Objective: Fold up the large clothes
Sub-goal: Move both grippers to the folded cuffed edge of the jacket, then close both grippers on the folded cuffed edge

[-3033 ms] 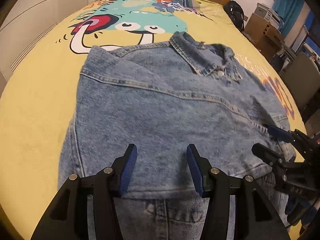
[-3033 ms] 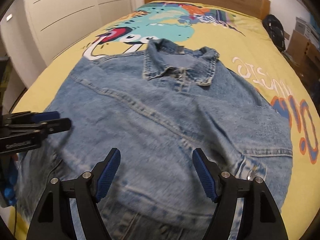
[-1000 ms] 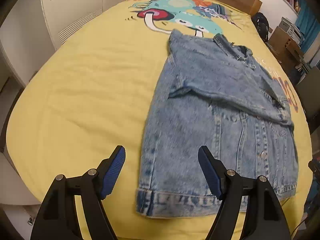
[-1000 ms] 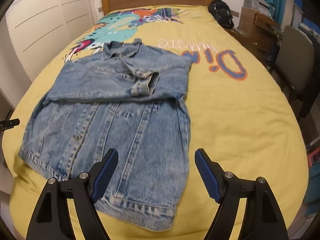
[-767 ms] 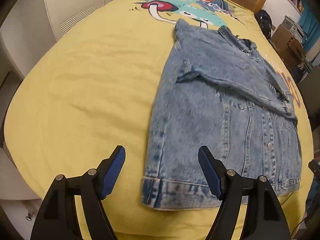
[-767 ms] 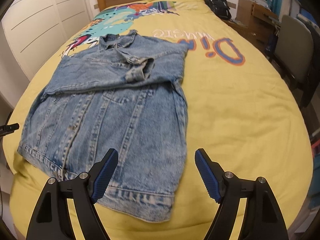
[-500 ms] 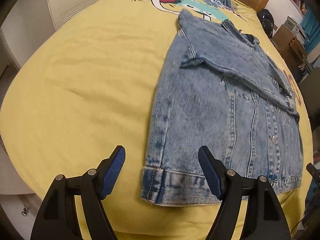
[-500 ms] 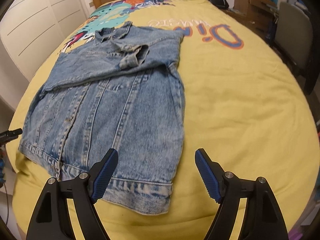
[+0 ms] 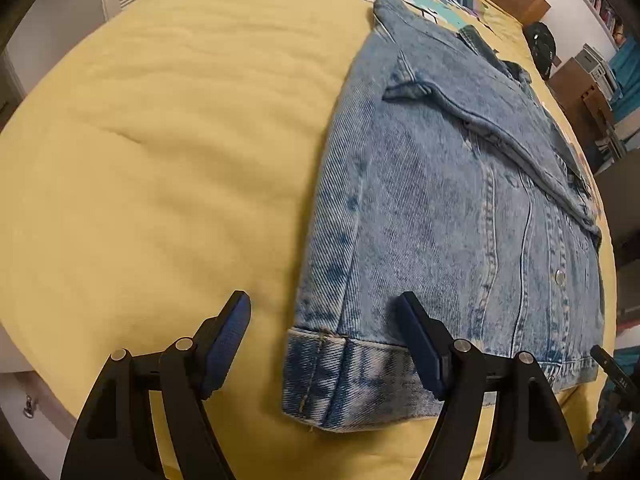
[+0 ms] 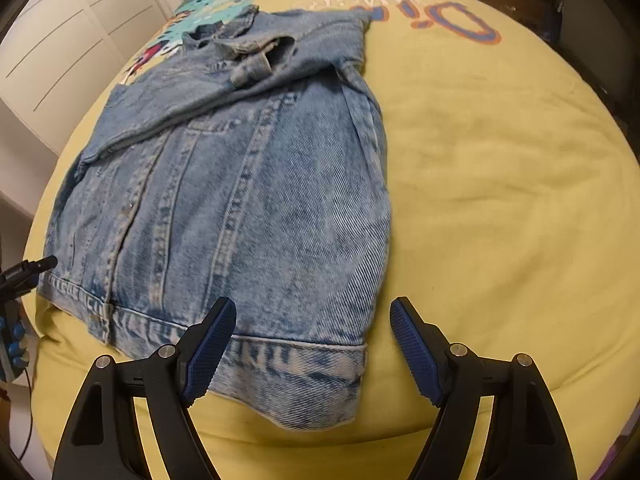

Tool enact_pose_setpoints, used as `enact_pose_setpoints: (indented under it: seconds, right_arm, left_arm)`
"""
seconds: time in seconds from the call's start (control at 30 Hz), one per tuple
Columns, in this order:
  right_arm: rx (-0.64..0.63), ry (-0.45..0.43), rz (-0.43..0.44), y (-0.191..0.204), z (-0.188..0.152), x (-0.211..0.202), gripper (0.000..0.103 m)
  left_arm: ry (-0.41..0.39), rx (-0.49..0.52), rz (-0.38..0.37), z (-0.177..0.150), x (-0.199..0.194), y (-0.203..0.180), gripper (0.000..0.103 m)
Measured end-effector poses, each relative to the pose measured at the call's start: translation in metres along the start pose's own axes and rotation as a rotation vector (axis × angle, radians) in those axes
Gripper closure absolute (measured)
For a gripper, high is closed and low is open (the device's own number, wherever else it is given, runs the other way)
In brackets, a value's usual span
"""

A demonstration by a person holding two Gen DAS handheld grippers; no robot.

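Denim jacket [image 9: 452, 216] lies flat, front up, on the yellow duvet [image 9: 160, 160], sleeves folded across the chest, collar toward the headboard, hem toward the cameras. Left gripper [image 9: 324, 340] wide open, empty, jaws straddling the hem's left corner. Right gripper [image 10: 312, 344] also wide open, empty, lined up on the hem's right corner [image 10: 352, 364]. Denim looks thick and heavyish, stiff enough to hold a crease, not slippery, not fragile. Best hold is probably the doubled hem band at both corners, a deep bite through all layers so the underside doesn't sag or drag when lifted toward the collar
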State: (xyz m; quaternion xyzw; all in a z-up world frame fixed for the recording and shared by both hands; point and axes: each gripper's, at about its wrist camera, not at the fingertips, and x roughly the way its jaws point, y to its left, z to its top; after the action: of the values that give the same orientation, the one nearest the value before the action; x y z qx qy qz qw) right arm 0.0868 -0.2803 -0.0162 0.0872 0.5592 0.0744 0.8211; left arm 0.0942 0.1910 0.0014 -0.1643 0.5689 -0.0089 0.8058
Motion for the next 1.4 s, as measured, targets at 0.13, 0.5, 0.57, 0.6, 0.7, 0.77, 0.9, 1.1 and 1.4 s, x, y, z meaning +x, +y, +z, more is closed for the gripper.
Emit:
enact_pose_setpoints:
  seconds: [0.13,0.5,0.57,0.6,0.7,0.77,0.9,1.1,1.4]
  right_arm:
    - [0.013,0.024,0.024,-0.003,-0.003,0.007,0.023]
    - [0.076,0.047,0.139,-0.020,-0.007,0.011,0.023]
    - [0.082,0.052,0.157,-0.021,-0.008,0.011,0.022]
    - [0.083,0.055,0.162,-0.021,-0.009,0.012,0.022]
    - [0.076,0.063,0.167,-0.019,-0.009,0.012,0.022]
    - [0.067,0.069,0.172,-0.019,-0.010,0.011,0.023]
    - [0.060,0.076,0.186,-0.014,-0.011,0.013,0.027]
    - [0.066,0.087,0.223,-0.012,-0.009,0.014,0.040]
    - [0.059,0.098,0.227,-0.014,-0.006,0.014,0.046]
  left_arm:
    - [0.007,0.015,-0.022,-0.002,0.002,-0.001,0.033]
    - [0.037,0.047,-0.122,-0.008,0.003,-0.006,0.034]
    - [0.042,0.042,-0.142,-0.009,0.002,-0.006,0.034]
    - [0.046,0.042,-0.150,-0.008,0.002,-0.006,0.034]
    - [0.058,0.056,-0.162,-0.010,0.001,-0.007,0.034]
    - [0.065,0.067,-0.166,-0.012,0.001,-0.007,0.034]
    - [0.077,0.073,-0.179,-0.013,0.002,-0.008,0.034]
    - [0.089,0.079,-0.202,-0.011,0.004,-0.012,0.034]
    - [0.100,0.102,-0.234,-0.012,0.009,-0.026,0.037]
